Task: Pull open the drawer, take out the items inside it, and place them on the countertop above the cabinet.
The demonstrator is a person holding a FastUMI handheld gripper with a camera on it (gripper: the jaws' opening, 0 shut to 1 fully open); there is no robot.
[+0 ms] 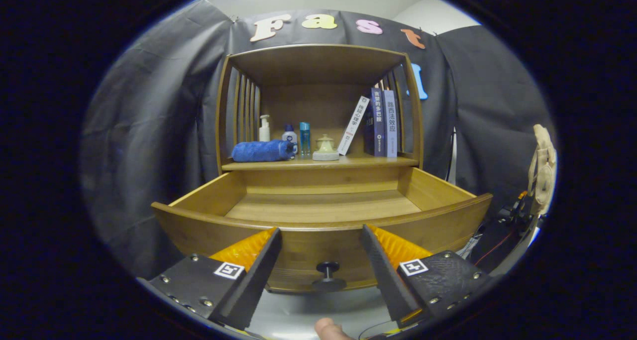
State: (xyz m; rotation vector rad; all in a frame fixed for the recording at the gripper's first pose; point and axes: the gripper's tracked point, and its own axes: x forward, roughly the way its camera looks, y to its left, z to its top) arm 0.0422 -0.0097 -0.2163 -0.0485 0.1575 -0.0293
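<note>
Drawer (323,205) pulled open, showing bare wood inside; fingers (321,240) spread wide, gripping nothing.
Stiff, smooth-sliding wood, likely; best taken by small knob (328,269) between fingers.

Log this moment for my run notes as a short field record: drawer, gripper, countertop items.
drawer: pulled open, visible inside bare wood
knob: dark, on the drawer front, between the fingers, untouched
gripper: open, fingers at the drawer's front edge, holding nothing
countertop: blue cloth roll, pump bottle, two small bottles, pale lidded dish, books, one leaning
task state: drawer open; nothing seen left inside
</note>
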